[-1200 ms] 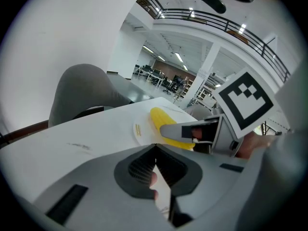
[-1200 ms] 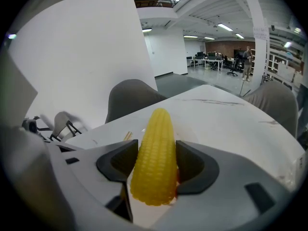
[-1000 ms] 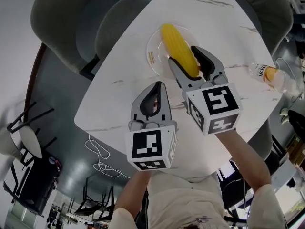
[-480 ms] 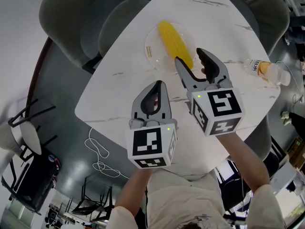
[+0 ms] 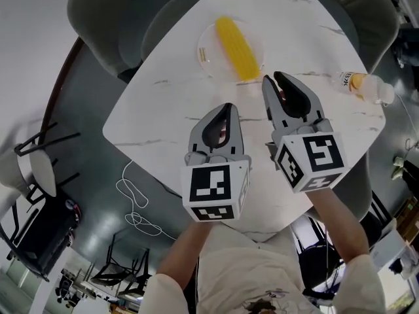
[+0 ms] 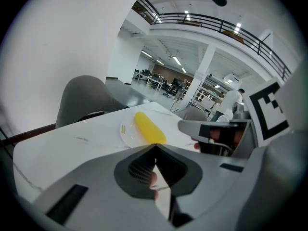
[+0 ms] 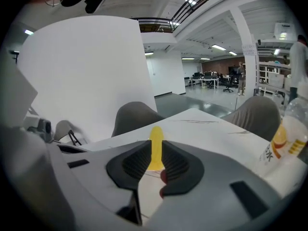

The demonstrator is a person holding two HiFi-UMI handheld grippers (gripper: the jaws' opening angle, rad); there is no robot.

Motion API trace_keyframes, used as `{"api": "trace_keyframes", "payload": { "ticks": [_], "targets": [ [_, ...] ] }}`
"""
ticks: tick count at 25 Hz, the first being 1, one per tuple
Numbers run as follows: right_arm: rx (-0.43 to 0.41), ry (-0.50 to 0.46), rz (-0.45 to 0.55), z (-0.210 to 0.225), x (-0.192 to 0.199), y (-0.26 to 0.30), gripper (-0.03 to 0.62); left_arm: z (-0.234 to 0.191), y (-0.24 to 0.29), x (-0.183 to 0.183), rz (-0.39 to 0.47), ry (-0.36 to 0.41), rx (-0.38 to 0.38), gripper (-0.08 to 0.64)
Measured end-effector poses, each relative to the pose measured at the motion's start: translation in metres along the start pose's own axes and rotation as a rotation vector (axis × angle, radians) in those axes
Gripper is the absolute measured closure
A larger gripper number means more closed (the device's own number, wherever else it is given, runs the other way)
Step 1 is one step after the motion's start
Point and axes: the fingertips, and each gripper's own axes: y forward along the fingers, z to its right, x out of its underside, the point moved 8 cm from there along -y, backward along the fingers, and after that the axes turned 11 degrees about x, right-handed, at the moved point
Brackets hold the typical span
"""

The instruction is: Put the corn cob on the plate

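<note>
Lying on the clear plate [image 5: 208,56], the corn cob [image 5: 237,48] looks delivered, so the left gripper [image 5: 229,106] hovers short of it clenched and empty, while the right gripper [image 5: 271,77] has just been closing its jaws to a slit with nothing between them.

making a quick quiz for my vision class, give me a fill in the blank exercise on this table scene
1. The corn cob lies on the clear ___.
2. The left gripper has its jaws ___, with nothing between them.
3. In the head view, the bottle sits near the ___ edge of the table.
4. The colour of the corn cob is ___.

Missing words: plate; shut; right; yellow.
</note>
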Motion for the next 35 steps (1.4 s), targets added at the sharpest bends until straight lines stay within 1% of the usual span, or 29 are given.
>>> {"api": "trace_keyframes", "payload": {
  "ticks": [1,3,7,8,15,19,23,26,29,32,35],
  "targets": [
    [0.008,-0.006,0.0,0.002,0.001,-0.005,0.533,0.005,-0.003,-0.001,0.003,0.006,-0.001,0.551],
    [0.019,-0.012,0.004,0.008,0.002,-0.017,0.569,0.016,-0.007,-0.001,0.006,0.018,-0.001,0.551],
    [-0.006,0.006,0.015,0.021,0.008,-0.044,0.571,0.039,-0.015,0.004,0.006,0.028,-0.007,0.551],
    [-0.017,0.004,0.02,0.023,0.008,-0.05,0.587,0.044,-0.018,0.005,0.01,0.028,-0.01,0.551],
    [-0.067,-0.068,0.054,0.034,0.006,-0.104,0.588,0.078,-0.046,0.009,0.021,0.047,-0.027,0.551],
    [-0.115,-0.129,0.056,0.031,0.018,-0.136,0.588,0.098,-0.066,0.008,0.033,0.061,-0.04,0.551],
    [-0.135,-0.152,0.057,0.034,0.026,-0.17,0.588,0.121,-0.087,0.014,0.024,0.095,-0.035,0.551],
    [-0.134,-0.158,0.066,0.04,0.024,-0.194,0.588,0.138,-0.104,0.021,0.029,0.088,-0.024,0.551],
    [-0.151,-0.147,0.062,0.045,0.024,-0.218,0.588,0.155,-0.118,0.03,0.004,0.07,-0.015,0.551],
    [-0.175,-0.111,0.022,0.048,0.031,-0.236,0.588,0.172,-0.135,0.03,-0.02,0.082,-0.018,0.551],
    [-0.2,-0.135,-0.017,0.048,0.039,-0.255,0.588,0.188,-0.155,0.026,-0.029,0.101,-0.014,0.551]
  ]
}}
